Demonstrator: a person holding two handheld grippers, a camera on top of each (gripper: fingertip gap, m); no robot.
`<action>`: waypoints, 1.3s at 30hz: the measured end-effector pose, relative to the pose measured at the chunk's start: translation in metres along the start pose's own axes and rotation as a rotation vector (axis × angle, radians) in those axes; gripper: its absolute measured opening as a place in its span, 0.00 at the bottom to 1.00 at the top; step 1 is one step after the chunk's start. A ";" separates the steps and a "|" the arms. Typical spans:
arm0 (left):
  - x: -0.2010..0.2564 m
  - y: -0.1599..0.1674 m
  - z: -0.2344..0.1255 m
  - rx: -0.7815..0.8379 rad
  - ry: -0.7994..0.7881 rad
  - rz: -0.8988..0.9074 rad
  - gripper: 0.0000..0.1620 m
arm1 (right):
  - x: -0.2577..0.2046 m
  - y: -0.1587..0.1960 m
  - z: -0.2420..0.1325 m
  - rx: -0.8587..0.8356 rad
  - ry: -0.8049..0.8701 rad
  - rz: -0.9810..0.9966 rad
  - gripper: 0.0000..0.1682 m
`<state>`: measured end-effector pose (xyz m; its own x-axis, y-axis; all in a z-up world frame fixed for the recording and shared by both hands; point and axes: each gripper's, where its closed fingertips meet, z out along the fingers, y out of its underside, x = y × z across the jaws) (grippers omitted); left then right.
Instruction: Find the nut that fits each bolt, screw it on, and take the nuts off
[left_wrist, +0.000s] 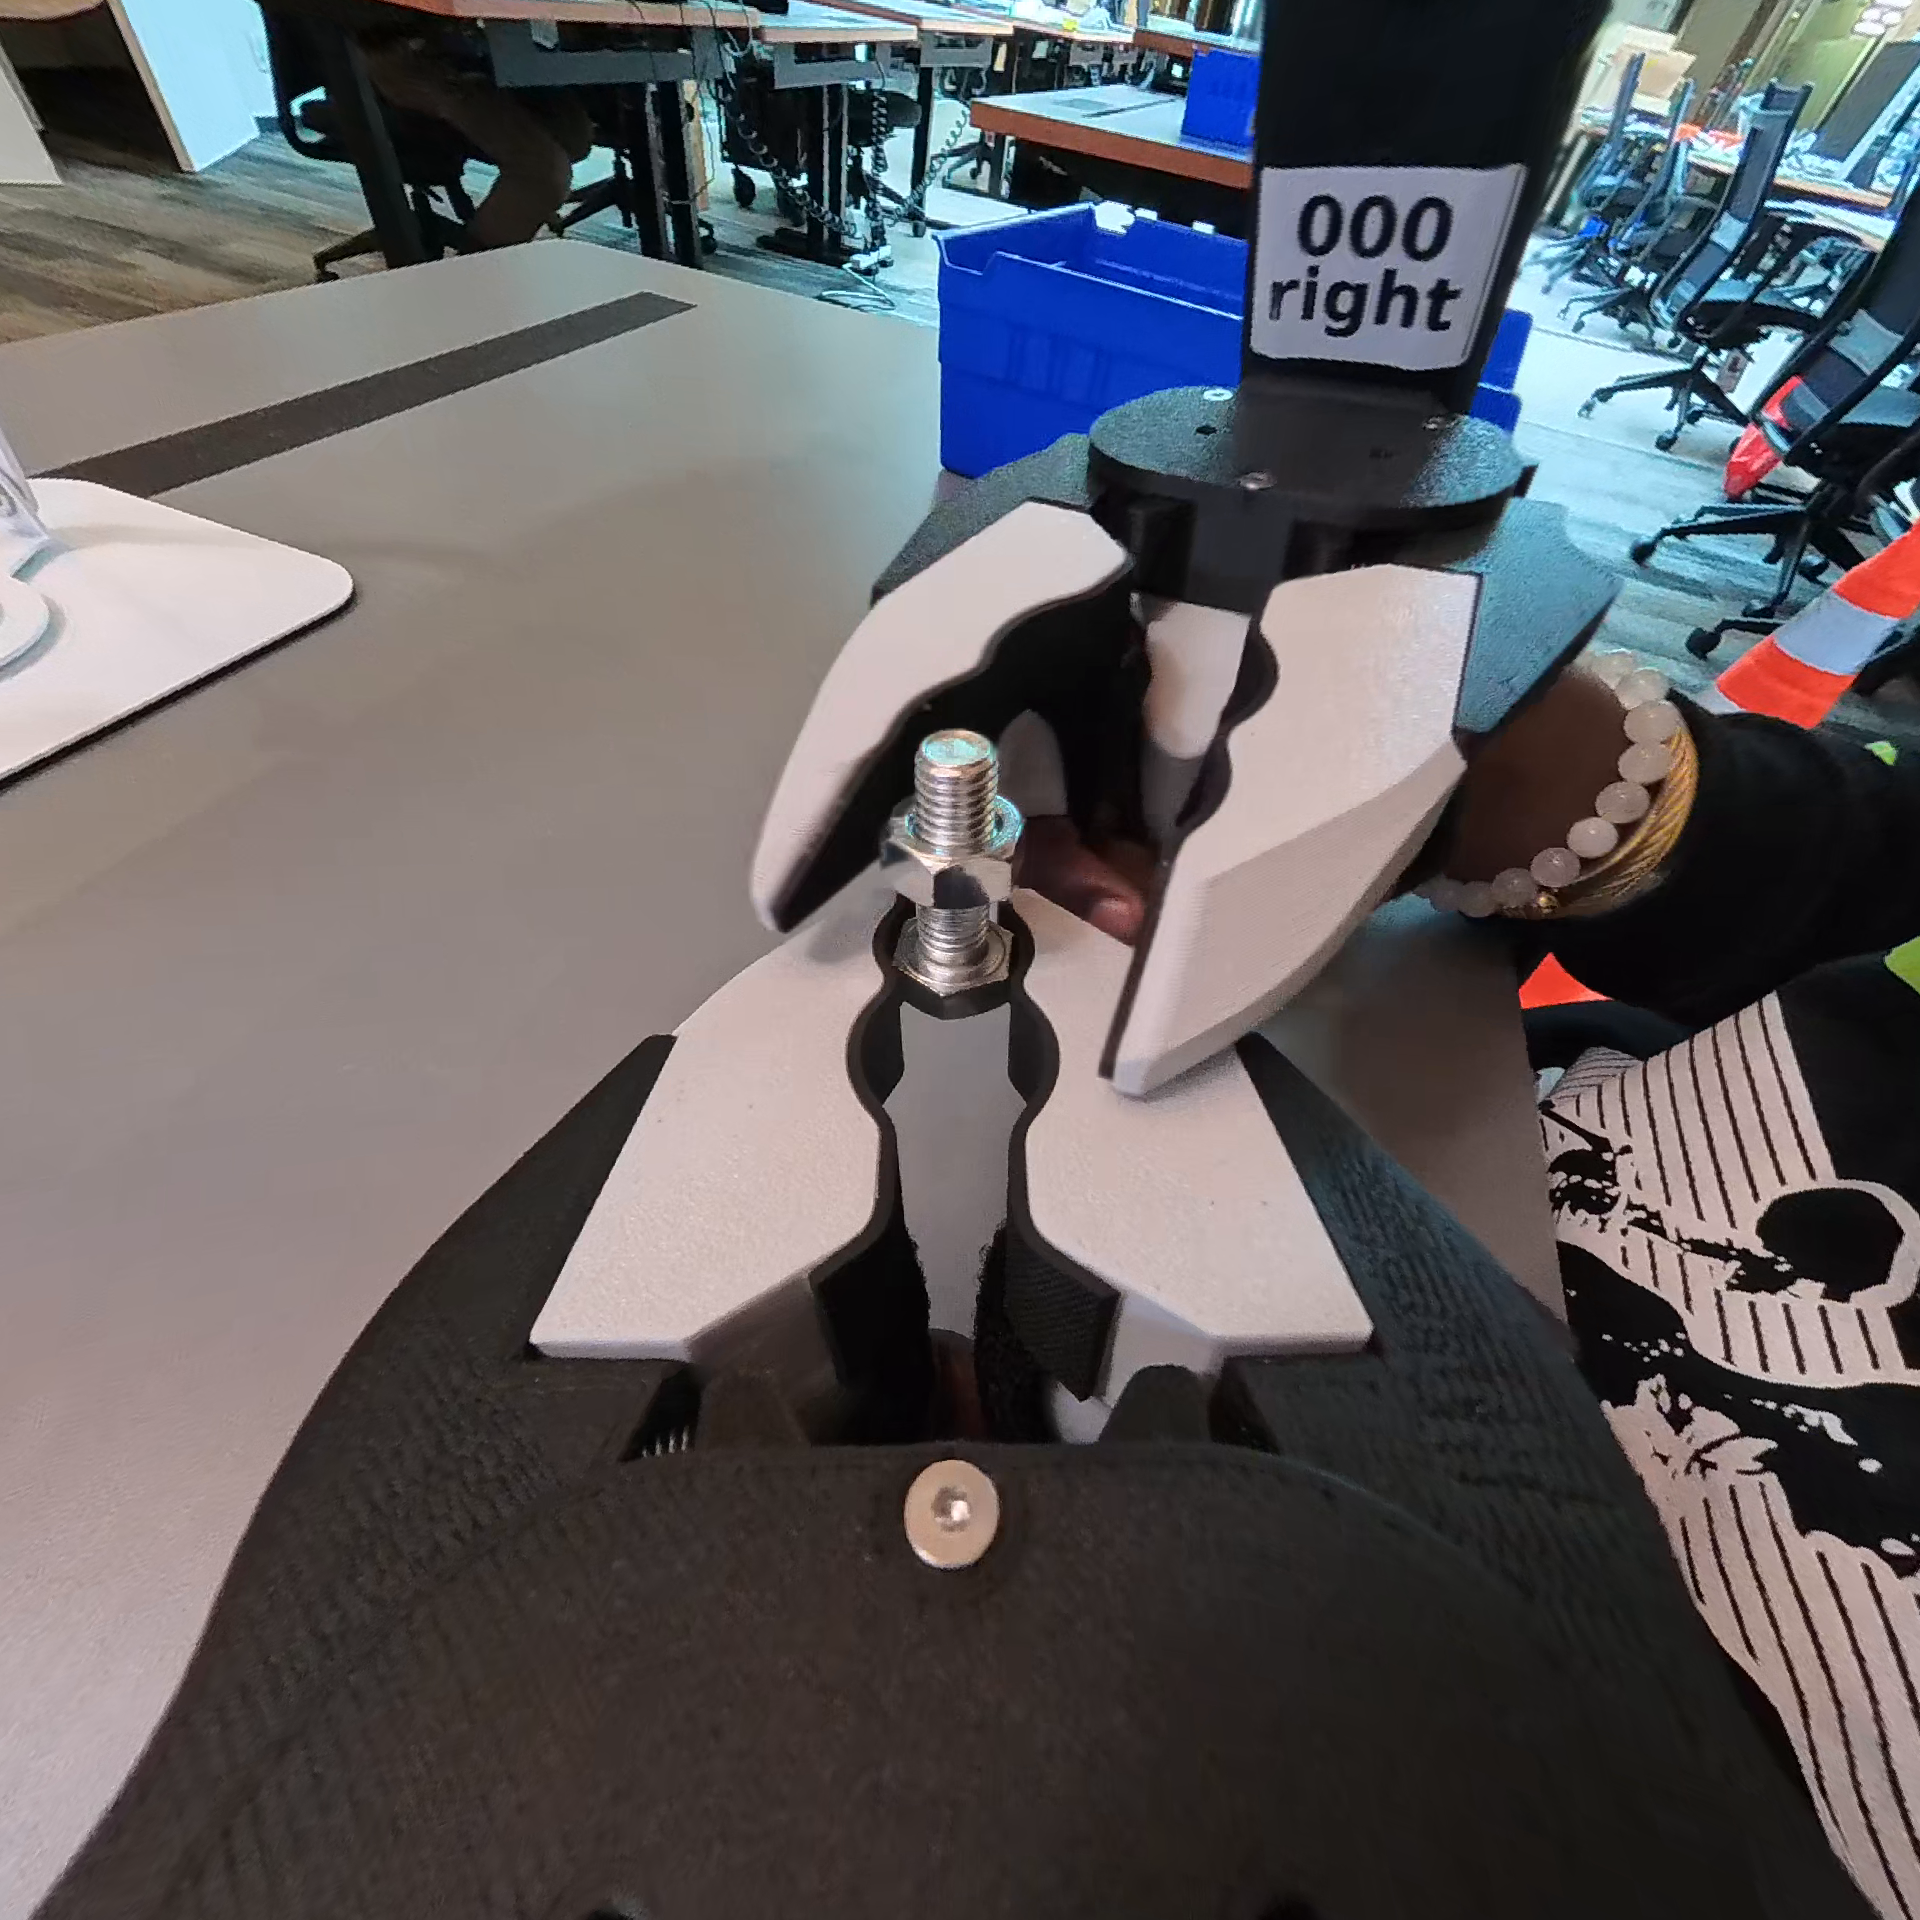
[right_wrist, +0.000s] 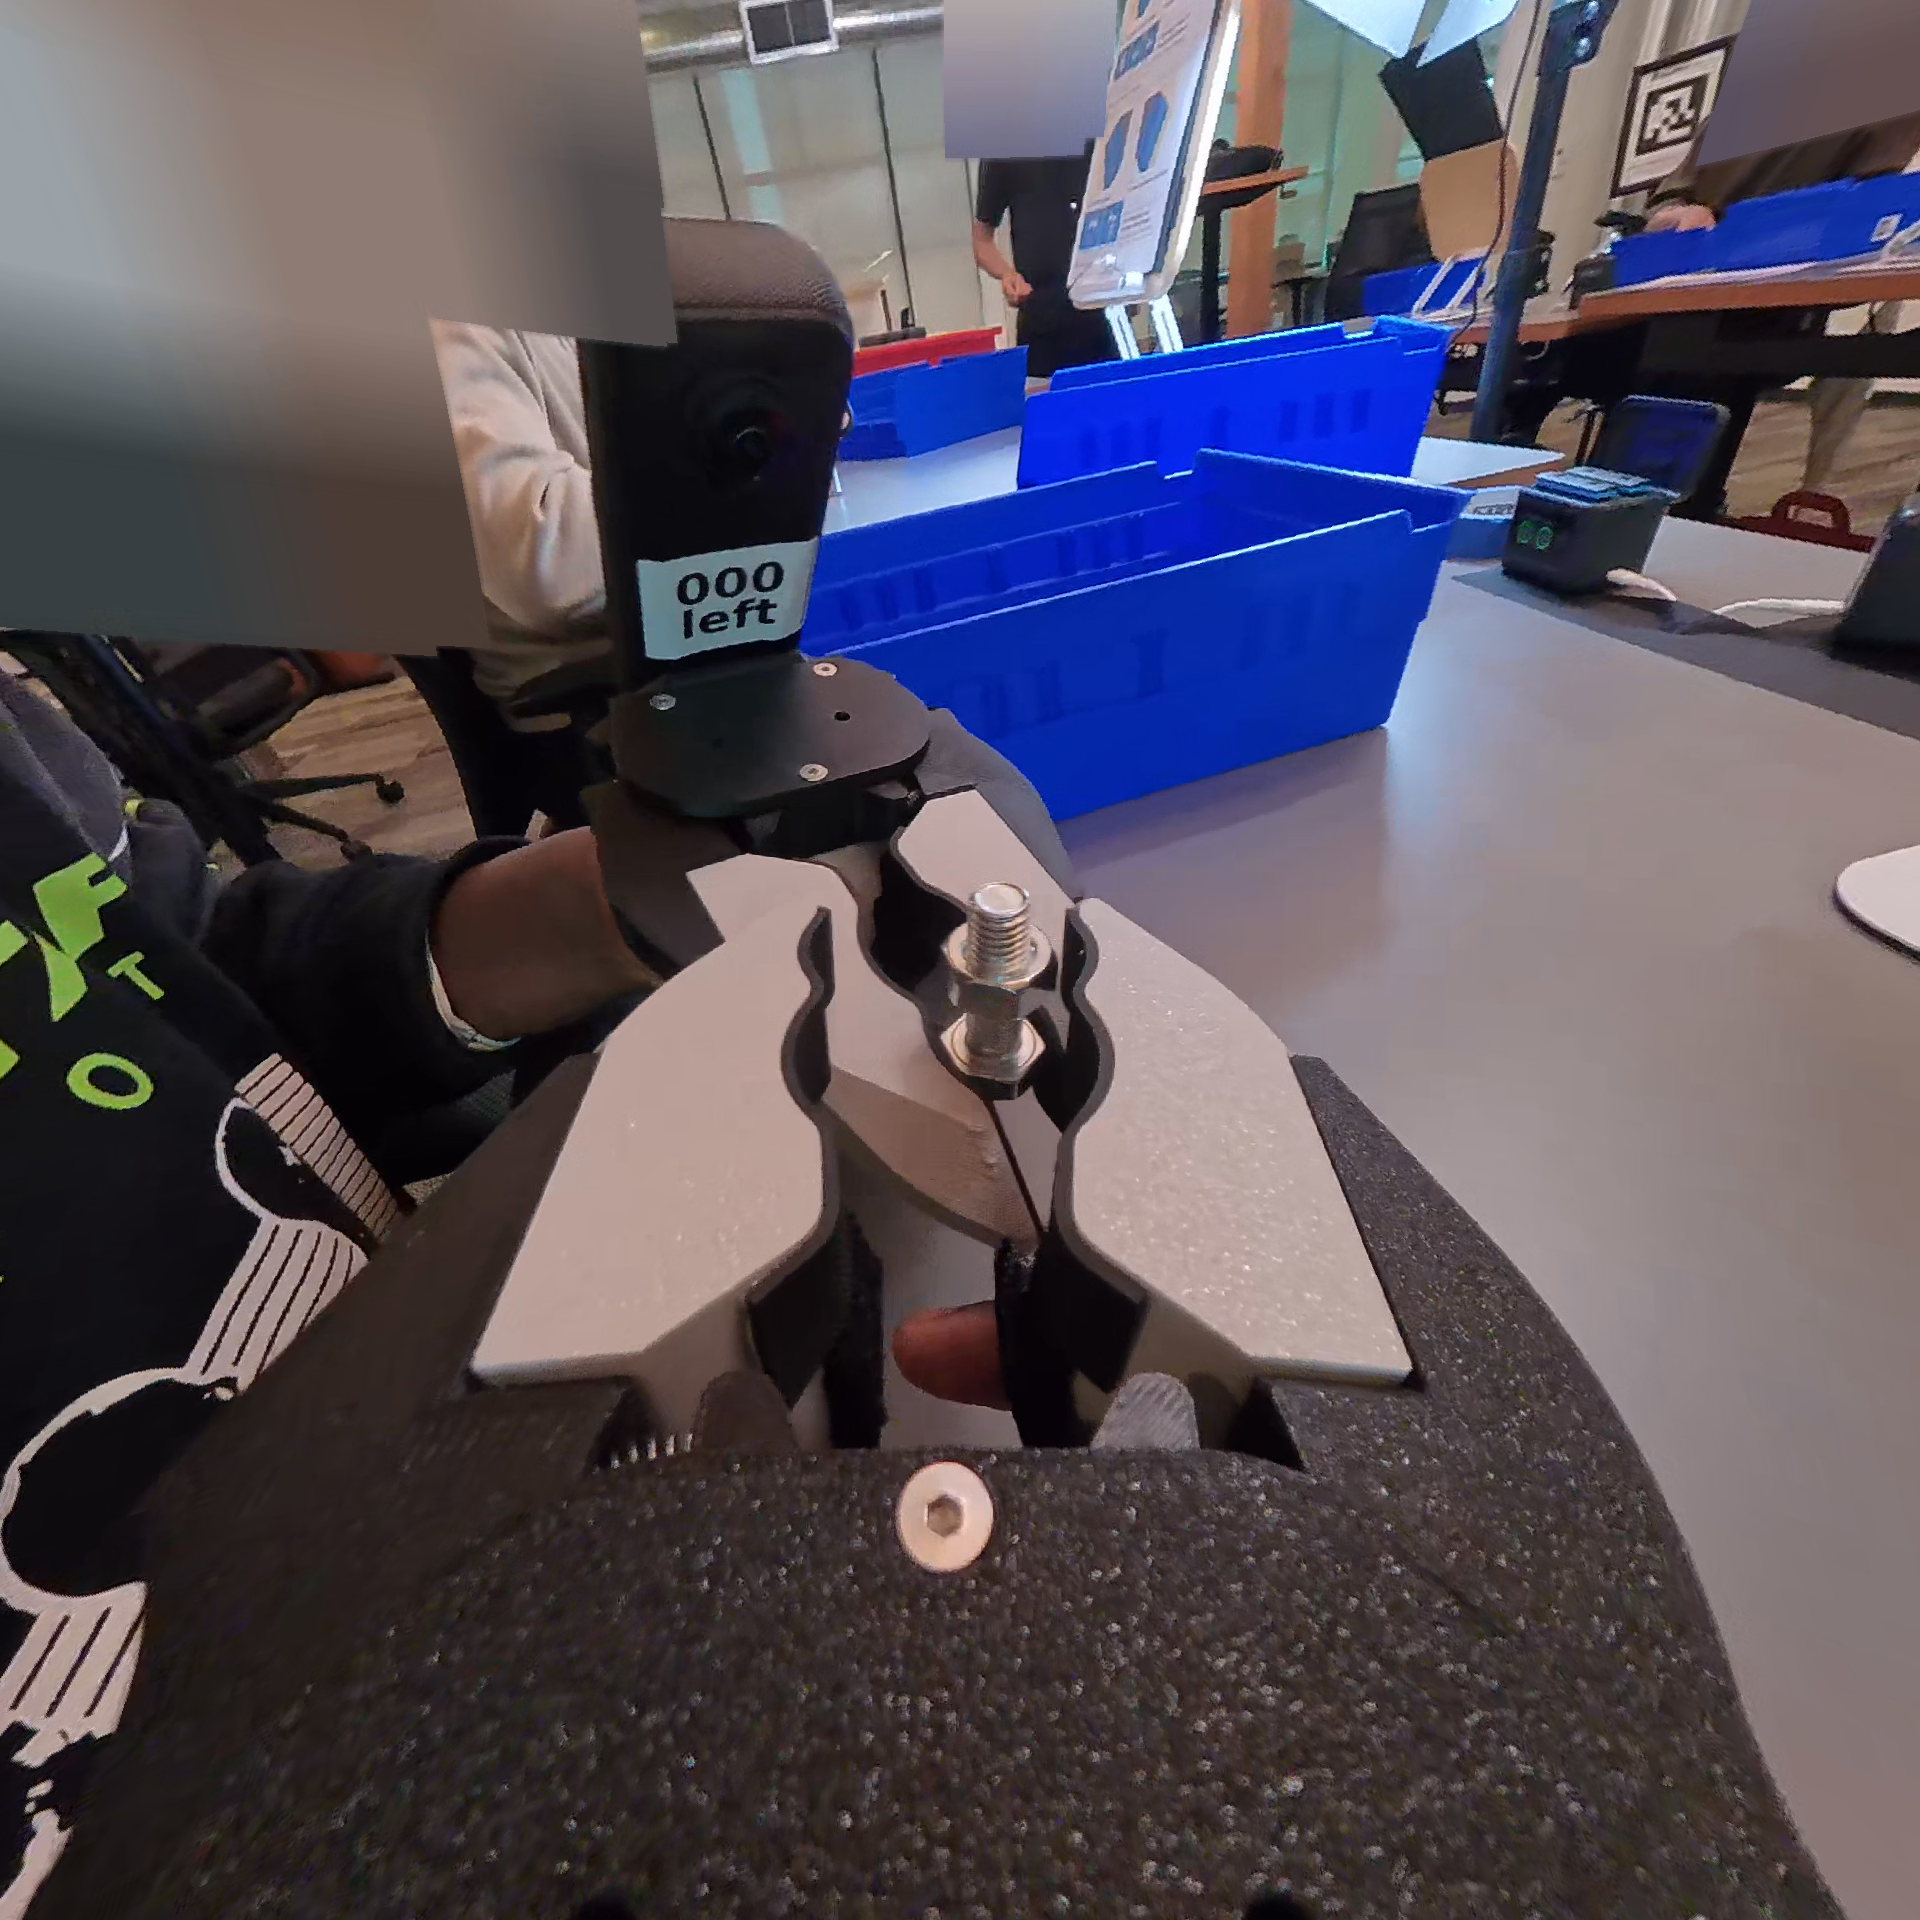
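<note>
The bolt (left_wrist: 954, 831) stands upright, thread end up, with its hex head clamped low down in the tips of the left gripper (left_wrist: 951, 971) — closed on the head so the shank cannot spin while the other tool works above it. Partway up the thread sits the nut (left_wrist: 948, 864), with bare thread showing both over and under it.

The right gripper (left_wrist: 940, 956) comes in from the far right, tilted down across the left one. Its fingers stand apart, one on either side of the nut; from the left wrist view the left finger (left_wrist: 883, 717) is just beside the nut, and I cannot tell whether it touches. It has hold of nothing that I can make out. In the right wrist view the bolt (right_wrist: 995, 971) sits in the gap between those spread fingers, which looks like a re-grip between turns — though whether the nut is going on or coming off cannot be judged.

All this is held above the grey table (left_wrist: 436, 727), with a blue bin (right_wrist: 1195, 644) on its far side.
</note>
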<state>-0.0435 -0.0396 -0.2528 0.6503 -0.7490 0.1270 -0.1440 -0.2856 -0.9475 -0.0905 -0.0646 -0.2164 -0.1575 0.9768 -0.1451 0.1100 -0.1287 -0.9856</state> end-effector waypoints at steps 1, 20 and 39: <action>0.000 0.000 0.000 0.000 0.000 0.000 0.09 | 0.000 0.000 -0.003 -0.002 0.007 -0.006 0.24; -0.003 -0.003 -0.002 0.022 -0.009 -0.017 0.10 | 0.004 -0.004 -0.016 -0.012 0.045 -0.024 0.18; 0.004 0.005 0.003 -0.042 -0.020 0.073 0.10 | 0.004 -0.005 -0.023 -0.240 0.106 -0.092 0.09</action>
<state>-0.0388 -0.0423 -0.2579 0.6518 -0.7566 0.0520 -0.2223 -0.2562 -0.9407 -0.0687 -0.0560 -0.2099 -0.0758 0.9966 -0.0333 0.3312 -0.0063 -0.9436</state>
